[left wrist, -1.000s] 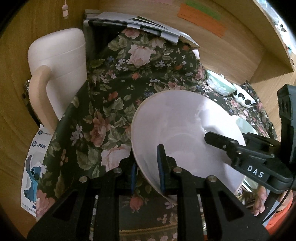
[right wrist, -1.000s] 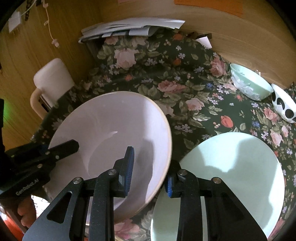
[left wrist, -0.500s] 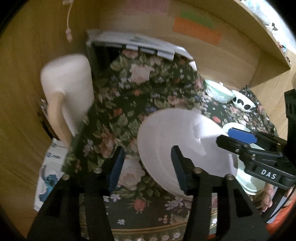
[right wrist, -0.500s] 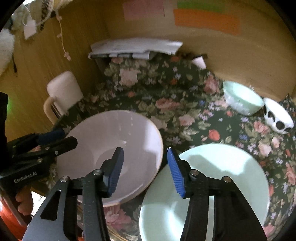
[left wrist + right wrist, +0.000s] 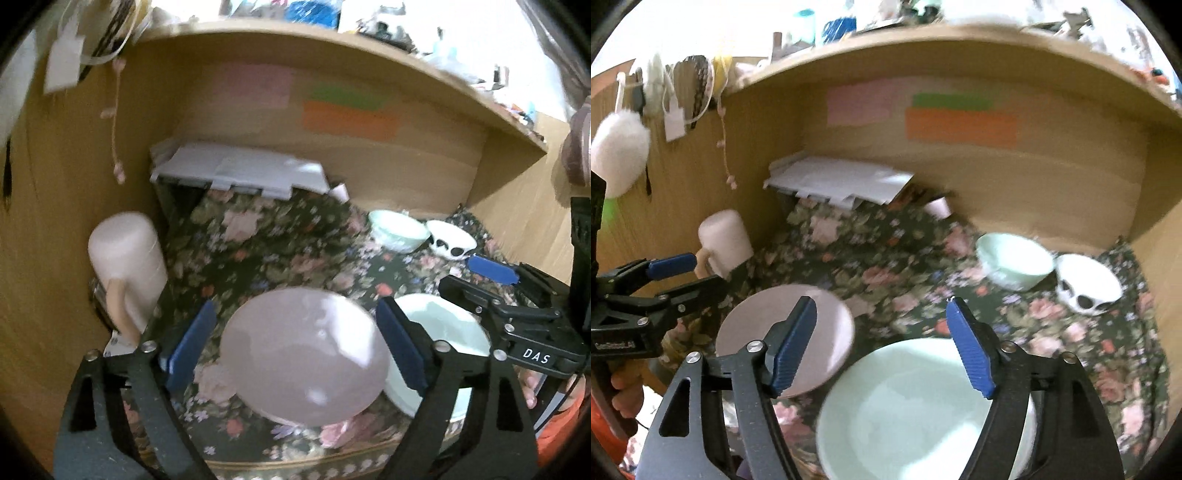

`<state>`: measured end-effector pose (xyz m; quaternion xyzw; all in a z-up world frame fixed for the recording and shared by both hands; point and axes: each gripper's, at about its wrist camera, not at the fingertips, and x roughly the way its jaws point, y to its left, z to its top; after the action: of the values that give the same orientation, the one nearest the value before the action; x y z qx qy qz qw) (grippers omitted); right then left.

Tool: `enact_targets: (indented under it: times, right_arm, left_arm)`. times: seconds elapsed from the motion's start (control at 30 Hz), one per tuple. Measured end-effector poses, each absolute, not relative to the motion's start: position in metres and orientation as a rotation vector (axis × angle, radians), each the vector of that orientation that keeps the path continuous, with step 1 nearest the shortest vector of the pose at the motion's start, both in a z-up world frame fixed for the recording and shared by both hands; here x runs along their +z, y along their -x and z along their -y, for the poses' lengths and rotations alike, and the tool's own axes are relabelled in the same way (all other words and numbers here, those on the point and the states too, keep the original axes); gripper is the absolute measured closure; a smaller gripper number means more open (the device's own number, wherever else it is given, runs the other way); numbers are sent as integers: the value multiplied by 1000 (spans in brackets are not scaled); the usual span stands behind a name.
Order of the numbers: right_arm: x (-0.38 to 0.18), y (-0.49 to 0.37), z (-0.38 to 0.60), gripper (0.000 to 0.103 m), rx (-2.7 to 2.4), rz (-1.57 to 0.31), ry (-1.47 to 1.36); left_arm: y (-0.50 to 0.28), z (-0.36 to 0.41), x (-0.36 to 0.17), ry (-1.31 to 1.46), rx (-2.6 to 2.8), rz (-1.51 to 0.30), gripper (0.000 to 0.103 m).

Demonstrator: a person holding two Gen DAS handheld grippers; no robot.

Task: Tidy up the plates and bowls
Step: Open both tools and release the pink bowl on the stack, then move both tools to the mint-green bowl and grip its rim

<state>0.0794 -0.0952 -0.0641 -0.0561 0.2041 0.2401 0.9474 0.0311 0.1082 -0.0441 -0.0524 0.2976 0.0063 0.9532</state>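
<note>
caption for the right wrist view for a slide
Open right tool above a mint plate, pink plate beside it, two bowls at the back.

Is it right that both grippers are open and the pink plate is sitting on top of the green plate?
Not quite. Both grippers, left and right, are open, but the pink plate lies beside the green plate on the flowery cloth, not on top of it. The right wrist view shows them side by side.

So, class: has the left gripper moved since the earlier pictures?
Yes. The left gripper has let go of the pink plate, opened and pulled back and up from it; the wooden back wall now fills far more of its view.
</note>
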Motion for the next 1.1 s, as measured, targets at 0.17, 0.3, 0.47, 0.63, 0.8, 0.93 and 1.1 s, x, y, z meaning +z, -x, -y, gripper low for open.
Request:
enact_targets:
  times: [0.17, 0.3, 0.47, 0.63, 0.8, 0.93, 1.1]
  right_arm:
    - [-52, -85, 123, 31, 437, -375, 111]
    - [-50, -98, 143, 31, 393, -369, 98]
    - [-48, -122, 166, 31, 328, -378, 80]
    - [-50, -150, 181, 31, 275, -393, 63]
    - [-58, -184, 190, 31, 251, -436, 33]
    - [-68, -213, 190, 31, 253, -481, 18]
    - [-81, -247, 190, 43, 252, -546, 1]
  left_arm:
    - [-43, -88, -33, 126, -8, -586, 7]
    - [-60, -72, -29, 121, -9, -586, 5]
    - [-91, -57, -28, 121, -2, -612, 4]
    - [-127, -43, -34, 115, -19, -664, 4]
    - [-165, -32, -46, 88, -8, -709, 4]
    - [-194, -33, -58, 100, -18, -763, 4]
    - [-228, -34, -72, 120, -5, -813, 4]
